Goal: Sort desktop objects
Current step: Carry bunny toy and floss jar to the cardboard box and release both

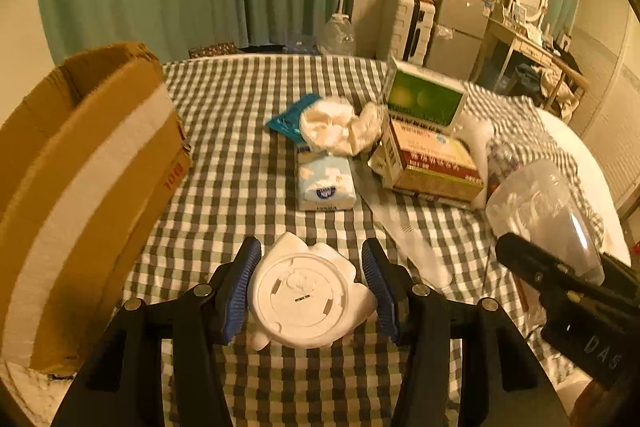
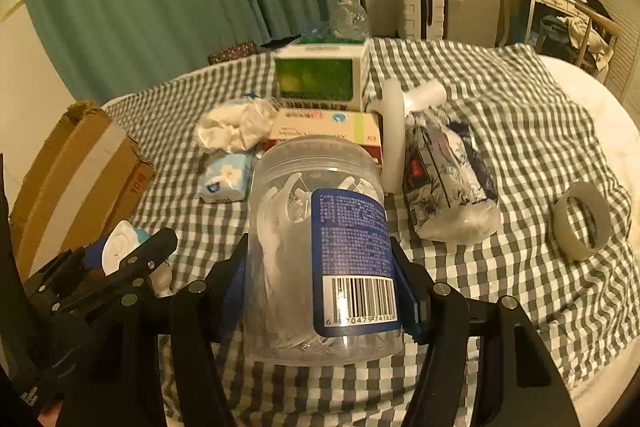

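My left gripper is shut on a white round toy-like object, its flat underside facing the camera, held just above the checked tablecloth; the toy also shows in the right wrist view. My right gripper is shut on a clear plastic jar with a blue barcode label and white pieces inside; the jar shows in the left wrist view. An open cardboard box stands at the left of the left gripper; it also shows in the right wrist view.
On the table lie a tissue pack, crumpled white cloth, a blue packet, stacked books with a green box on top, a patterned bag, a tape roll and a white disc-shaped device.
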The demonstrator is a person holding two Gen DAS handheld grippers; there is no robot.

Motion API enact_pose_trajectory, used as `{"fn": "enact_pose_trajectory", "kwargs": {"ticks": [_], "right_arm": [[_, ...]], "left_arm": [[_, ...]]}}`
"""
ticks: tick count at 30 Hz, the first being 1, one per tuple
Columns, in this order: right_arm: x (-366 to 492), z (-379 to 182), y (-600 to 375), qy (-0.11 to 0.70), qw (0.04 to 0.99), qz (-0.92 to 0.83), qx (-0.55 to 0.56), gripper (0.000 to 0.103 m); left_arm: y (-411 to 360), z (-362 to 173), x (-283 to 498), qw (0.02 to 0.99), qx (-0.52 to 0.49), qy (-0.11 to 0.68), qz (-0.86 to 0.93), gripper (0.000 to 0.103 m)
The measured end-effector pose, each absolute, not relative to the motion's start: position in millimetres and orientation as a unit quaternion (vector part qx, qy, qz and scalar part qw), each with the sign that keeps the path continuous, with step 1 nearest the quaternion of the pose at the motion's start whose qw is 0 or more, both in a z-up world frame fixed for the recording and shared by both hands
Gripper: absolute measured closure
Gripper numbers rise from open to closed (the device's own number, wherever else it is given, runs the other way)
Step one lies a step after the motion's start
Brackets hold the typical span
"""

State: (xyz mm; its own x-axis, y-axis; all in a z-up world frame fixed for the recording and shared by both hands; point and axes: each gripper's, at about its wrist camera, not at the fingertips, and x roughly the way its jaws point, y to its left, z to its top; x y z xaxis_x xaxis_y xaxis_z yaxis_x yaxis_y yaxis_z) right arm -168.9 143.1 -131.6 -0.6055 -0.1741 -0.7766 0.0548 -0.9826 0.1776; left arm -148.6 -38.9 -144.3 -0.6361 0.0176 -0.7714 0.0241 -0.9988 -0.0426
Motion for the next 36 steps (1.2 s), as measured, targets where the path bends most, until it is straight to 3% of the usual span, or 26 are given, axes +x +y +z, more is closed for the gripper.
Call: {"fn": "enact_pose_trajectory", "kwargs": {"ticks": [25, 36], "right_arm": [[-132, -33, 84, -0.019, 0.087, -0.921, 0.379, 0.042], [-137, -12, 11, 0.005, 0.140, -0.920, 0.365, 0.042]], "left_arm": [[-103, -45, -112, 0.018, 0.368, 0.045, -0.929, 0.049], [-179, -23, -105, 0.066, 0.356, 0.070, -0.930, 0.049]]}}
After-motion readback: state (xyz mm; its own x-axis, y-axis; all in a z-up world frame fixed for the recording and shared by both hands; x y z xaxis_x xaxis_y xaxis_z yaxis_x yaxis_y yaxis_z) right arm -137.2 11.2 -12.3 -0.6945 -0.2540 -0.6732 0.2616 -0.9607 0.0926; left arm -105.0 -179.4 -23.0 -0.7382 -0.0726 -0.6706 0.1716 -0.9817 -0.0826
